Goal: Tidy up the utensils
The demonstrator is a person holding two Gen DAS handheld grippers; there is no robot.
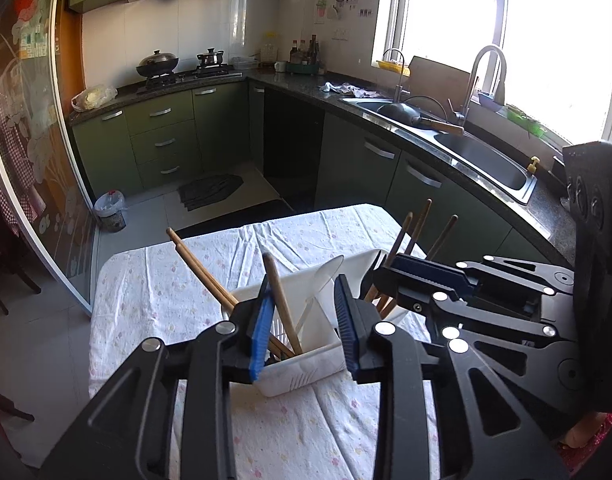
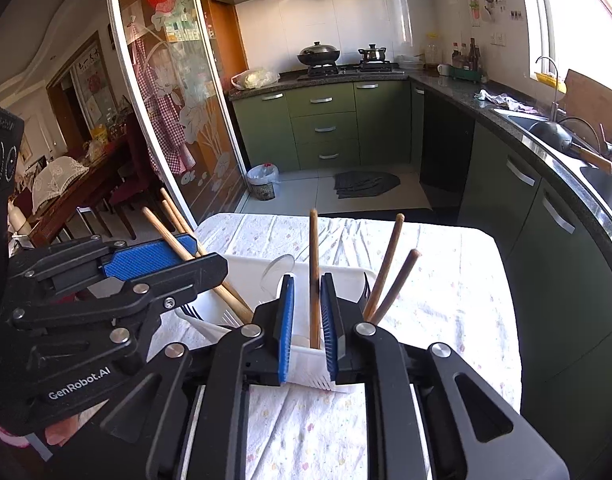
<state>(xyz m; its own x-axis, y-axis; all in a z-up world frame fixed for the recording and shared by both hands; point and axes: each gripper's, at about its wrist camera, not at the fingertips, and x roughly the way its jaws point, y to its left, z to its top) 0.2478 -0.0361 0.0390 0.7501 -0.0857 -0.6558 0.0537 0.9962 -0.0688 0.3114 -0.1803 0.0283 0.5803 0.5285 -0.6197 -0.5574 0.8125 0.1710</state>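
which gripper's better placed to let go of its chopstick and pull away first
Left, probably: the left gripper has a clear gap beside its chopstick, while the right gripper sits close around its own.

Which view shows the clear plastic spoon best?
Left wrist: the clear plastic spoon stands in the white utensil holder between that gripper's fingers, bowl and handle unobstructed. Right wrist shows only its bowl above the blue pad; the handle is hidden.
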